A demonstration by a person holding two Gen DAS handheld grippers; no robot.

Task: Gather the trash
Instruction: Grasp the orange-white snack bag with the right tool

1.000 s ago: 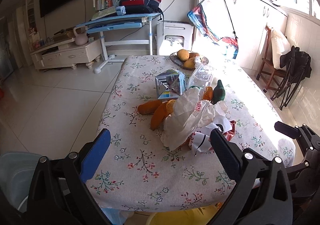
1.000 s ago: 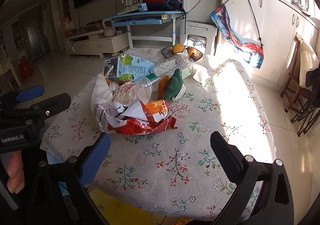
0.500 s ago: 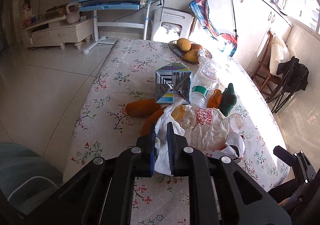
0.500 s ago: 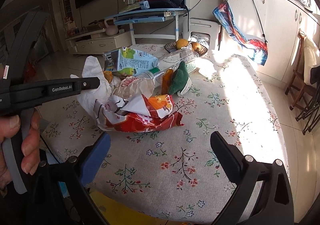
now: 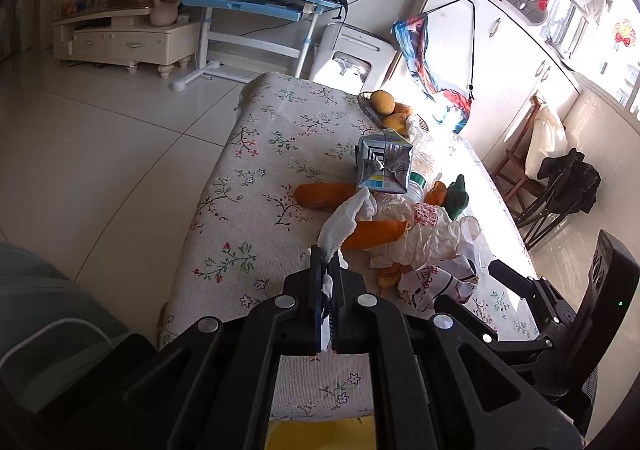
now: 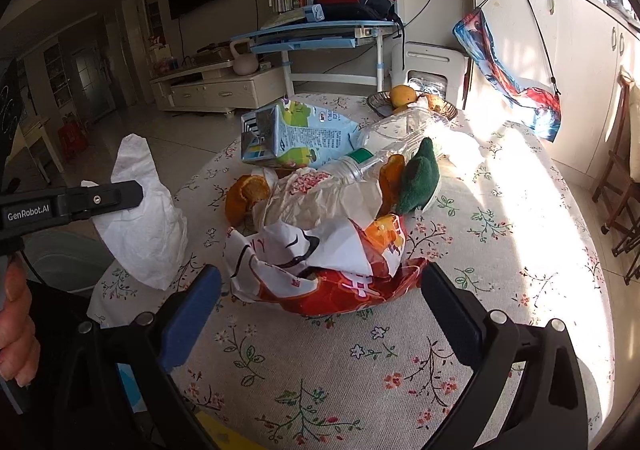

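**Left side finally grabbed the tissue, one piece off the pile**

So a second ago my left gripper (image 5: pixel 328 282) was wide open, hovering off the near edge of the table (image 5: pixel 248 186). Half a second ago it had clamped down at the near side of the trash pile. Now the jaws are clenched tight on the white tissue (image 6: pixel 140 218), and from the right wrist view the tissue is clearly lifted, hanging off the left gripper out past the table's left edge instead of lying on the heap. From the left wrist view only a twisted tail of it sticks up out of the jaws, with the orange peels (image 5: pixel 372 232) right behind.

What that means, as far as I can judge: first bit of trash is secured and clear of the heap, so next is dropping it somewhere. There's something yellow under the near edge of the table, maybe a bin, can't really tell.

My right gripper (image 6: pixel 320 310) hasn't done anything, jaws spread wide apart, holding nothing, parked over the near edge and aimed at the red and white snack bag (image 6: pixel 328 270). The rest is untouched: milk carton (image 6: pixel 296 134), clear plastic bottle (image 6: pixel 392 142), crumpled paper wrapper (image 6: pixel 320 198), all bunched mid-table. Plenty left.

Tissue is thin, so I'm watching that it doesn't tear or slip.
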